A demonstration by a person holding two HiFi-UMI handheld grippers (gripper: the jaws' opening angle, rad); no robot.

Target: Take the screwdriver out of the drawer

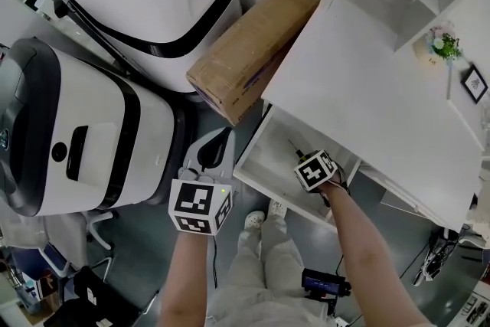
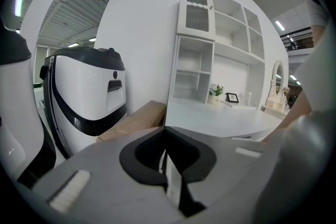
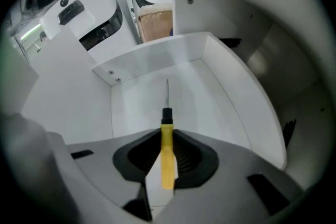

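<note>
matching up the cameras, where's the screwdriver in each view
head view: screwdriver just right of centre, over the open drawer.
left gripper view: not in it.
right gripper view: bottom centre, yellow handle clamped in the right gripper, shaft pointing up.
shared landmark: cardboard box, in all three.

screwdriver point(image 3: 167, 162): yellow handle, black collar, thin dark shaft
drawer point(image 3: 157, 68): plain white inside
right gripper point(image 3: 167, 134): grey shell, black pads; black-and-white square markers on its cube
left gripper point(image 2: 166, 136): grey shell, black pads, the same markers
cardboard box point(image 1: 253, 42): plain brown, far
machines point(image 1: 76, 142): white with black bands, left
desk point(image 1: 383, 80): white, right
floor point(image 1: 383, 241): dark grey
</note>
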